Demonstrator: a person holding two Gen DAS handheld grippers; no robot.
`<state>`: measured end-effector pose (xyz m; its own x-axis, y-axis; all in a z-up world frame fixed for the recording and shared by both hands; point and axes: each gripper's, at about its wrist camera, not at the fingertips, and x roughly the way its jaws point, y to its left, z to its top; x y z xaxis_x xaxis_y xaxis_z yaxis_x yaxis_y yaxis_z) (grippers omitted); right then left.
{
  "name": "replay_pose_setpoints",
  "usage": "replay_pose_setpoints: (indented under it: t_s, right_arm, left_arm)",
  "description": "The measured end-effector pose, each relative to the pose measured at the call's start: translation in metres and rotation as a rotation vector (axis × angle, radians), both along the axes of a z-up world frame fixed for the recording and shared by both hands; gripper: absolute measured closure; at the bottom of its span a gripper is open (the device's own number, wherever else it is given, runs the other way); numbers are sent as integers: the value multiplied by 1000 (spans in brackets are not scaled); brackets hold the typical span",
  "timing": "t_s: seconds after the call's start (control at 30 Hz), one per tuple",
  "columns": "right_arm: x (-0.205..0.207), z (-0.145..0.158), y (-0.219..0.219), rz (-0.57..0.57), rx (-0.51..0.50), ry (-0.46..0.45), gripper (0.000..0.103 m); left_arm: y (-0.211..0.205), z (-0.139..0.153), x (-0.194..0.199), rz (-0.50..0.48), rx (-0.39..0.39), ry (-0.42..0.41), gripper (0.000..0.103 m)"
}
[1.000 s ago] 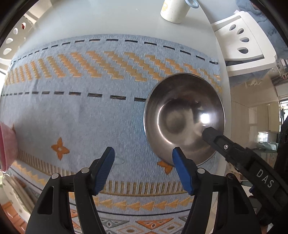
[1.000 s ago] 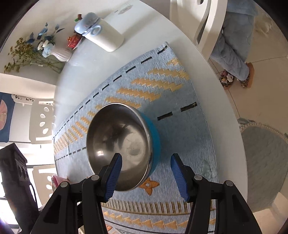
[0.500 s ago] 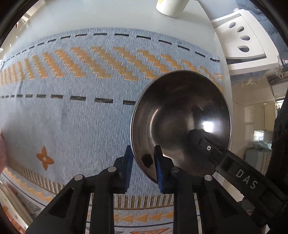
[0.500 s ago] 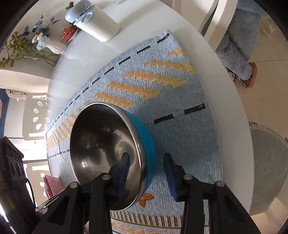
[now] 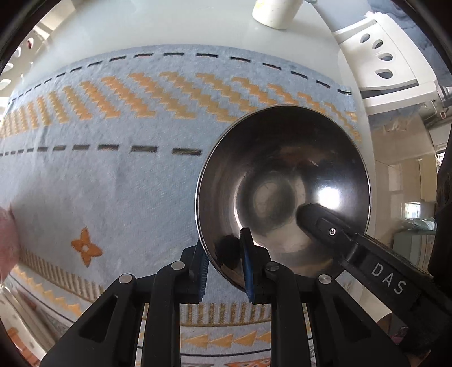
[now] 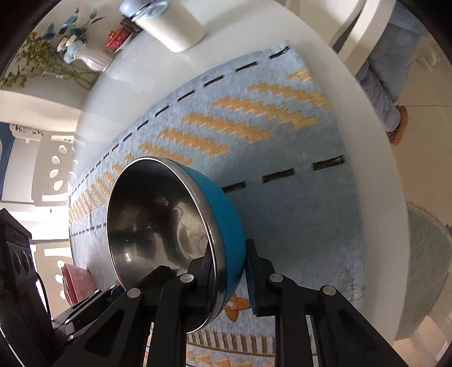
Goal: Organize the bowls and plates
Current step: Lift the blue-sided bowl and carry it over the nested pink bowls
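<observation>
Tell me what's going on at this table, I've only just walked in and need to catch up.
A person is working with two handheld grippers on one steel bowl with a blue outside, which is on a patterned blue mat on the white table. The left gripper is clamped on the bowl's near rim, one pad inside and one outside. The right gripper has just been closing and now pinches the rim on another side. A white canister and a flower vase stand further back.

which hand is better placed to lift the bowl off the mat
Neither alone: both. The left tool and the right tool each pinch the bowl's rim on opposite sides, so a two-handed lift looks steadiest.
</observation>
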<state>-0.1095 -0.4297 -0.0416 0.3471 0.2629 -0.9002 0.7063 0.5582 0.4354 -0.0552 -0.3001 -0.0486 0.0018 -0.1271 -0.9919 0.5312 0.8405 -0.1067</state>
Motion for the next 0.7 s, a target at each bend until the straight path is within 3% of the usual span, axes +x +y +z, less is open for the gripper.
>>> replay_pose_setpoints:
  t_s: [0.7]
  right_arm:
    - [24, 11, 105, 126, -2, 23, 85]
  left_arm:
    - [85, -9, 8, 123, 15, 12, 85]
